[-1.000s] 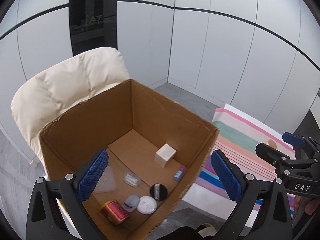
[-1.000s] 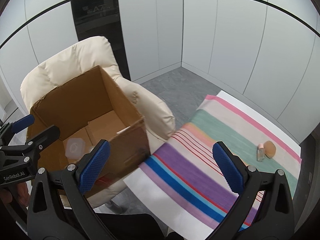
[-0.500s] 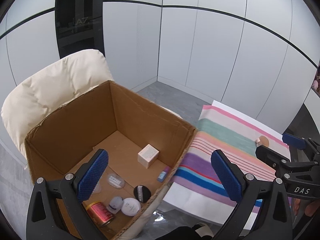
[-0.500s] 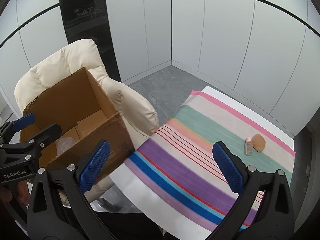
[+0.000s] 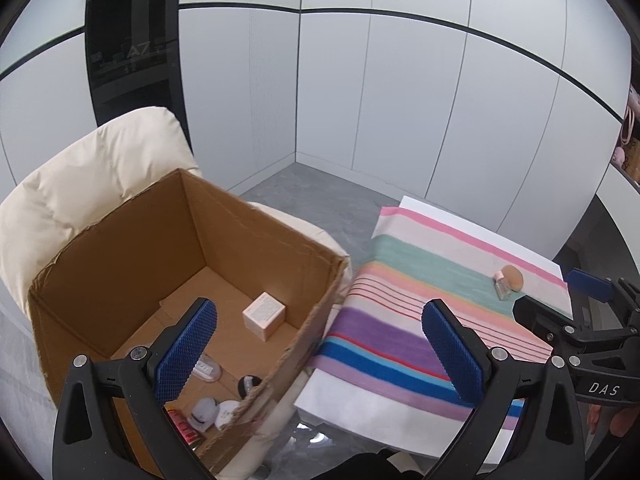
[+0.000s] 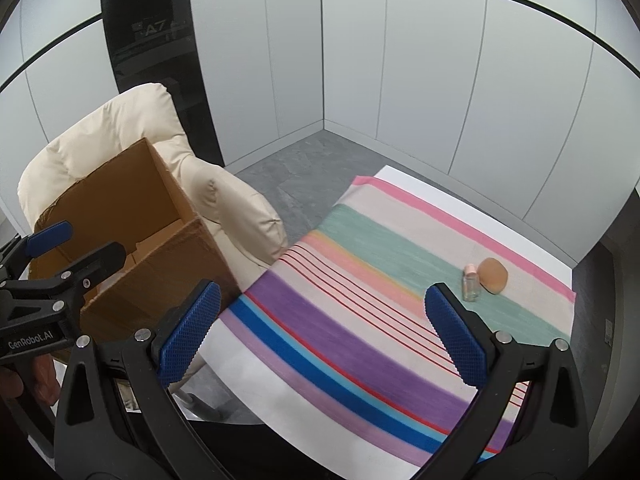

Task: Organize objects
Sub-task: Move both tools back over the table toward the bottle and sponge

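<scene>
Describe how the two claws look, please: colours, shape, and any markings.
Both are black plastic frames with silver screws and two blue, dimpled pads. The left claw reads "GenRobot.AI" on its side, the right claw reads "DAS". No cables or sleeves are visible.

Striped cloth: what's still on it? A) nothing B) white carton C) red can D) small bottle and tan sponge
D: a small bottle and tan sponge sit side by side on the striped cloth; the other items are in the cardboard box.
</scene>
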